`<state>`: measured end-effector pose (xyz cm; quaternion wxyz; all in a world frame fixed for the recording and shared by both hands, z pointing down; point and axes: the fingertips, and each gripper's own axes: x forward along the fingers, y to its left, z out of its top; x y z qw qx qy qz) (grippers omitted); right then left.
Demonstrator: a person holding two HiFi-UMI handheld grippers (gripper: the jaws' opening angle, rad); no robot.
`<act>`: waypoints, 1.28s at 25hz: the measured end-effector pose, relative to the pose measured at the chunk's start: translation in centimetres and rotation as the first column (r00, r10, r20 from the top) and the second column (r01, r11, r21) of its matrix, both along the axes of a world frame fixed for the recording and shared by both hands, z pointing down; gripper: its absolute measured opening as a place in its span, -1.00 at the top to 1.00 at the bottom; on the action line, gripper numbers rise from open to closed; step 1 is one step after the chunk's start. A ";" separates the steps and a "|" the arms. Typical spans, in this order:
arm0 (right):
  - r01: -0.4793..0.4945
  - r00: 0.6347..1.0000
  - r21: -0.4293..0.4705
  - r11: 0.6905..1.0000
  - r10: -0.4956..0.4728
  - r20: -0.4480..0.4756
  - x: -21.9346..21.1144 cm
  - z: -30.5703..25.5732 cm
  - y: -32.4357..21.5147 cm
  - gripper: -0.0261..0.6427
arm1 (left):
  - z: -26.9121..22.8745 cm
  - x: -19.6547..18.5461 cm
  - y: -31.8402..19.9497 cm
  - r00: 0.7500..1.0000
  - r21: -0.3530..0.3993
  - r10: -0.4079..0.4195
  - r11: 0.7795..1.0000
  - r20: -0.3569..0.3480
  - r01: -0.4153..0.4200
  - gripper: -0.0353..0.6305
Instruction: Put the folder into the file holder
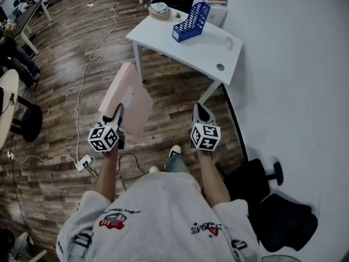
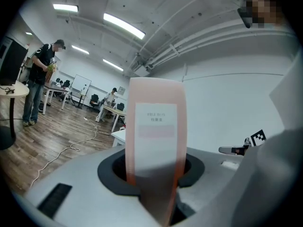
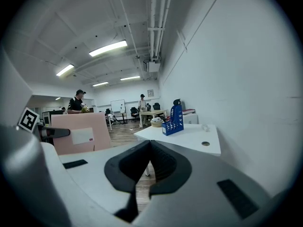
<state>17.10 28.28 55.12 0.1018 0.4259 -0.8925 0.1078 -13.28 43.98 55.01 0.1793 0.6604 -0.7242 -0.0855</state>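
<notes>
One pale pink folder (image 1: pixel 130 94) is clamped in the left gripper (image 1: pixel 117 118), whose jaws press either side of its near end. Its long axis runs forward from those jaws and tilts up, spine edge turned back to the gripper. In the left gripper view that spine (image 2: pixel 156 141) stands upright with a white label on it (the print is too blurred to read).

Beside it to the right, the right gripper (image 1: pixel 200 111) has its jaws together with nothing between them. It is level with the left gripper and well apart from it.

Further out, wood floor (image 1: pixel 163 97) lies between both grippers and the white table (image 1: pixel 210 53) ahead. The blue file holder (image 1: pixel 192 22) sits on the table's far side, well beyond the folder's tip. A white cable (image 1: pixel 87 75) trails over the floor left of the left gripper. A black chair (image 1: pixel 272 201) sits behind and right of the right gripper, against the white wall (image 1: pixel 294 64).
</notes>
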 end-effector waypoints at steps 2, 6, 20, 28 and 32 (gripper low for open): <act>0.002 1.000 -0.003 1.000 -0.002 0.001 -1.0 0.1 -0.8 0.92 | 0.0 -0.8 -0.8 1.000 0.002 0.000 1.000 -0.006 0.000 0.48; 0.022 1.000 -0.021 1.000 -0.022 0.001 -3.0 1.1 -2.8 0.92 | 0.2 -1.7 -2.6 1.000 -0.005 -0.001 1.000 0.002 0.001 0.48; 0.102 0.993 -0.049 0.994 -0.099 0.060 -9.9 1.8 -21.1 0.92 | -1.0 -7.3 -17.4 0.997 -0.015 -0.073 0.997 0.026 0.074 0.48; 0.092 0.992 -0.054 0.994 -0.087 0.089 -10.1 1.1 -32.5 0.93 | -1.8 -8.3 -27.7 0.996 -0.010 -0.081 0.997 0.037 0.081 0.48; 0.064 0.994 -0.081 0.995 -0.056 0.090 -8.8 2.2 -36.1 0.93 | -1.5 -8.1 -31.7 0.997 -0.024 -0.057 0.998 0.050 0.059 0.48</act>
